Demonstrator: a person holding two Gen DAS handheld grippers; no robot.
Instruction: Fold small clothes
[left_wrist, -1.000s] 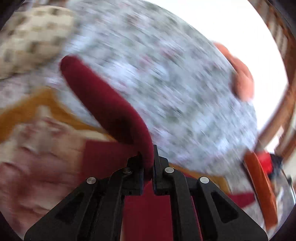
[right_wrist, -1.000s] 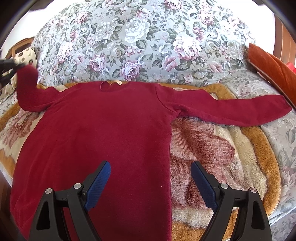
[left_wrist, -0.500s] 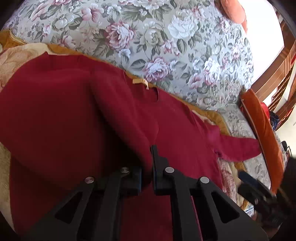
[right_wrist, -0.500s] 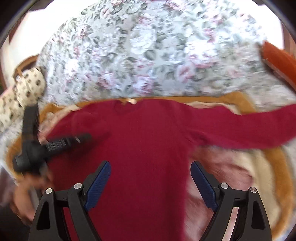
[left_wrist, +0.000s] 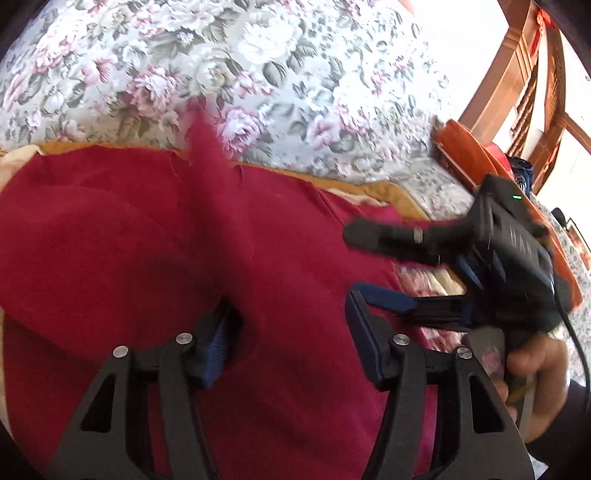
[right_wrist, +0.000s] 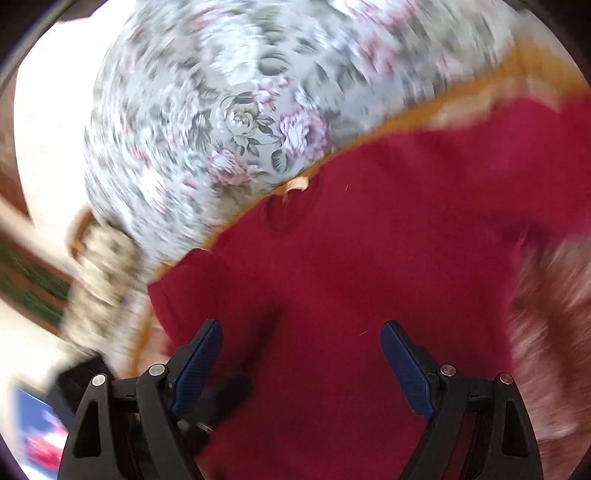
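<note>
A dark red long-sleeved sweater (left_wrist: 110, 236) lies flat on a fluffy blanket. Its left sleeve (left_wrist: 214, 192) is folded across the body. My left gripper (left_wrist: 291, 332) is open just above the sweater's middle, with the sleeve cloth lying against its left finger. My right gripper (right_wrist: 301, 354) is open and empty over the sweater's body (right_wrist: 369, 258), below the neckline with its tan label (right_wrist: 295, 183). The right gripper also shows in the left wrist view (left_wrist: 391, 266), close at the right. The right wrist view is blurred.
A large floral cushion (left_wrist: 258, 74) backs the blanket. An orange cushion (left_wrist: 469, 151) and wooden furniture (left_wrist: 517, 74) stand at the right. The blanket's orange edge (left_wrist: 391, 192) runs behind the sweater. A spotted pillow (right_wrist: 99, 277) lies at the left.
My left gripper carried the left sleeve across the sweater's body and has opened, letting it go. My right gripper swung left over the sweater, still open.
</note>
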